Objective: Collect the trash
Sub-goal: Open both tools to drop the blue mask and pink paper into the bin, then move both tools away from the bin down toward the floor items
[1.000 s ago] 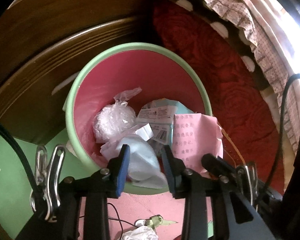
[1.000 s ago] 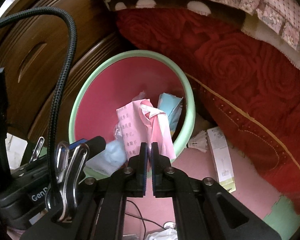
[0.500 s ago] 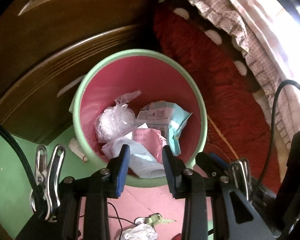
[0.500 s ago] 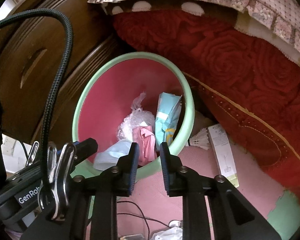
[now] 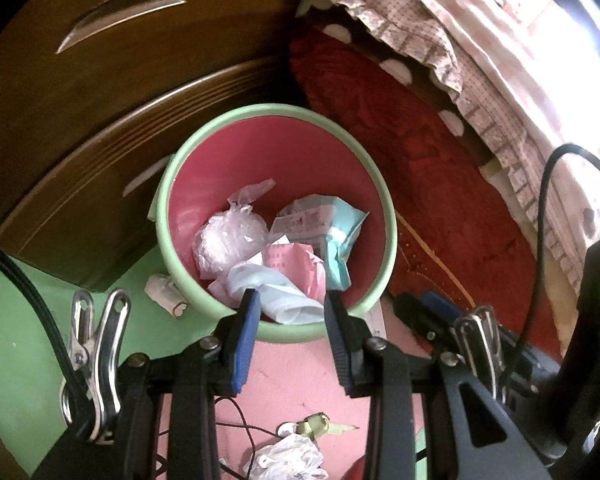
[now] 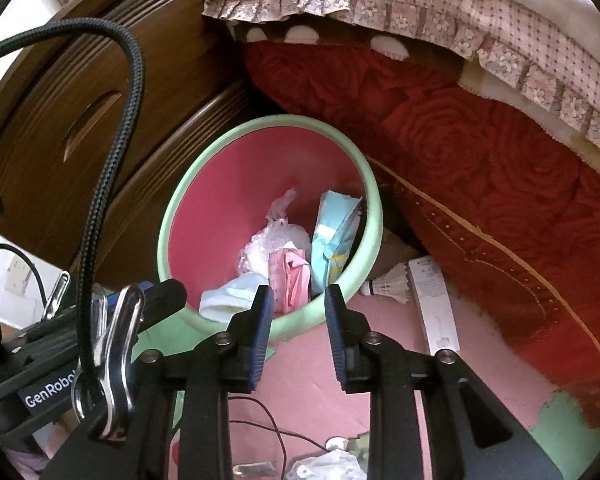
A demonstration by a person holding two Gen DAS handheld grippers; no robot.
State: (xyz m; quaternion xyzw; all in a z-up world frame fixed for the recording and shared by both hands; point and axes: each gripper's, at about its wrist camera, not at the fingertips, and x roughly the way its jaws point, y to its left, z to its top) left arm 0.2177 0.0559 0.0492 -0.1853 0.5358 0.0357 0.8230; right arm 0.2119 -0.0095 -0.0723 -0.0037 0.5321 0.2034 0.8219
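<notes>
Pink paper [image 6: 290, 280] stands upright in bin [image 6: 374, 216] (crumpled).

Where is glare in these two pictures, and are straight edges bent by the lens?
Left wrist view: strong glare at the upper right washes out the bed cover; the wooden drawer front bows into a curve. Right wrist view: no such glare, lighting is more even; the drawer lines curve too, and the corners are black.
</notes>
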